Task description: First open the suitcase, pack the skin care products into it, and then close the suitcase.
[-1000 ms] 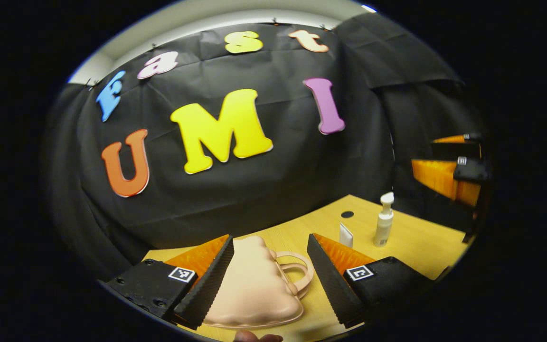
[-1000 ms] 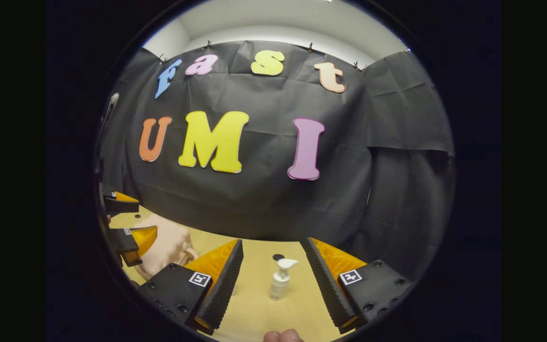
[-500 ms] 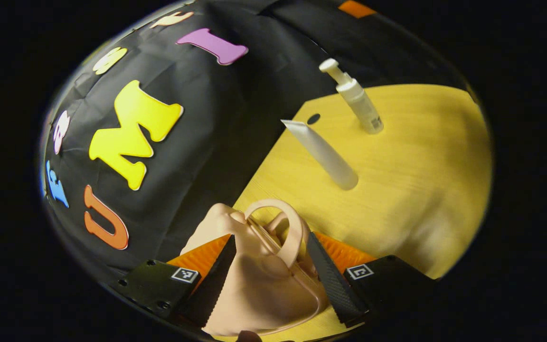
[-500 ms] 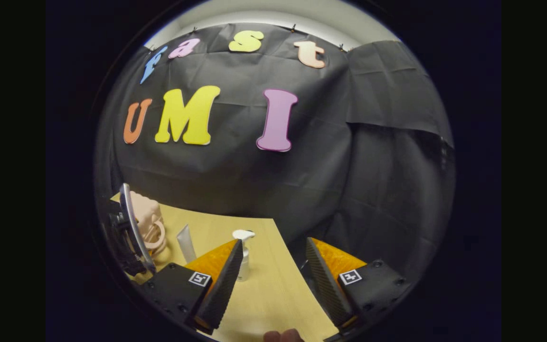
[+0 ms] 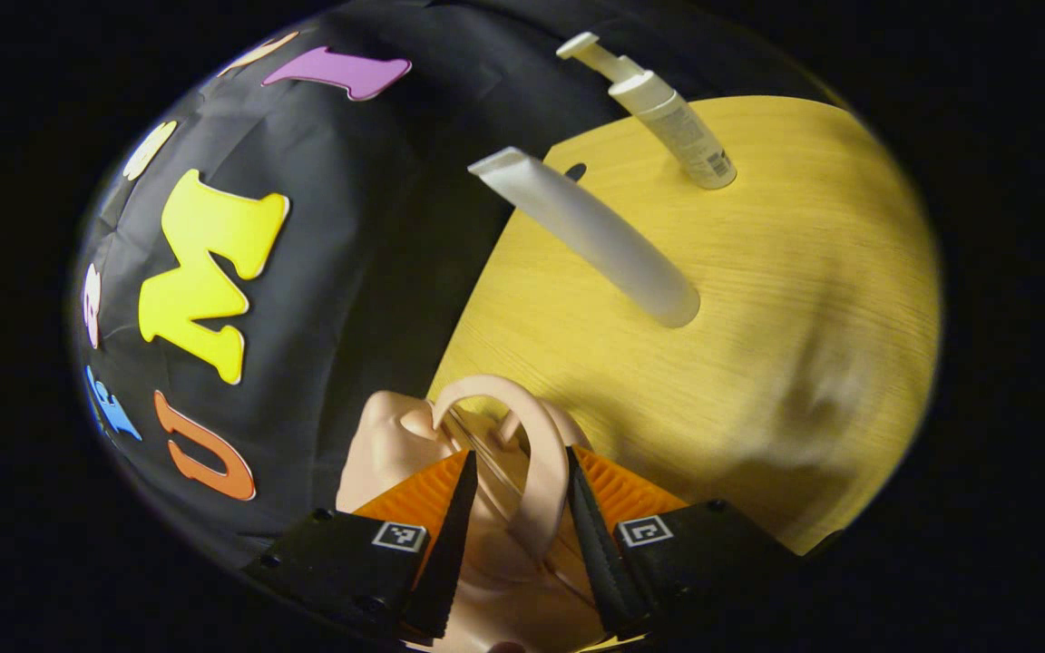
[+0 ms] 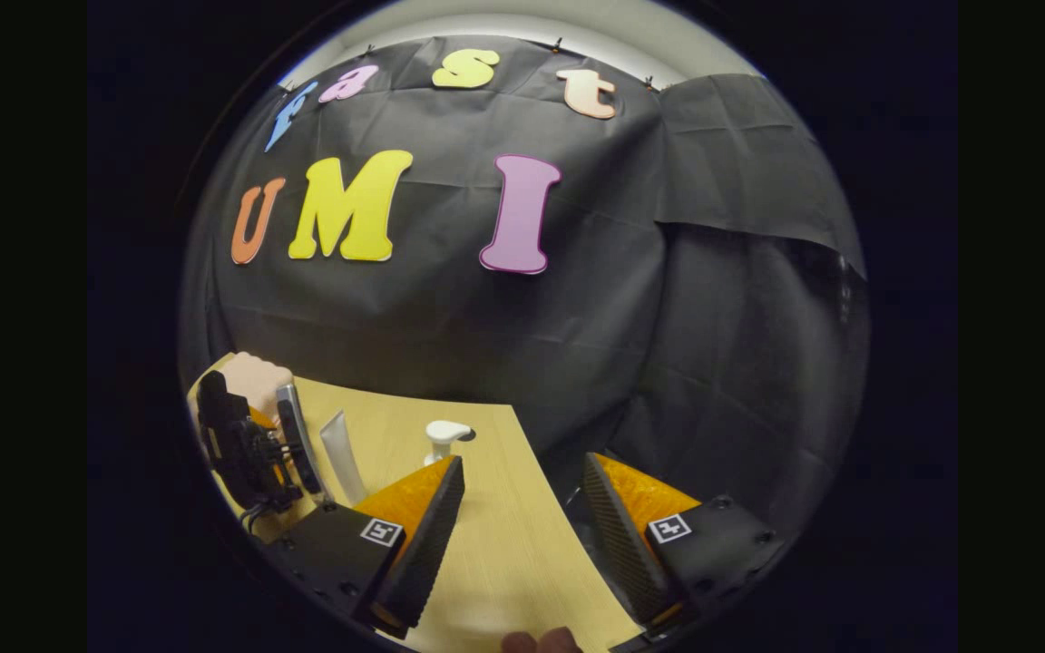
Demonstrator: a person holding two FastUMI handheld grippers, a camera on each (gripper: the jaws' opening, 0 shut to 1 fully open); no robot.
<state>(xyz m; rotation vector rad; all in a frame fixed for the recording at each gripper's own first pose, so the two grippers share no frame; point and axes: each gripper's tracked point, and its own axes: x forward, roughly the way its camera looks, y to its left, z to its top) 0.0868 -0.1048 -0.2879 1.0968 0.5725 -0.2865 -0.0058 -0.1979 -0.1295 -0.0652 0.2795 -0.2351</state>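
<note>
While the small peach-pink moulded suitcase (image 5: 495, 580) lies on the yellow wooden table (image 5: 758, 290), its arched carry handle (image 5: 536, 453) stands between the left gripper (image 5: 513, 544) fingers, jaws narrowly apart around it; actual contact is unclear. The right gripper (image 6: 522, 535) hangs wide apart over bare tabletop, right of the white tube (image 6: 341, 453) and pump bottle (image 6: 444, 437).

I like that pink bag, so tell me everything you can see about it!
The suitcase is small, pale peach-pink, smooth and plastic-looking, with rounded bumps along its edge. It looks closed and sits on the wooden table by the black cloth wall. A looped handle of the same colour arches up from it. The left gripper has its fingers either side of that handle, nearly closed around it.
</note>
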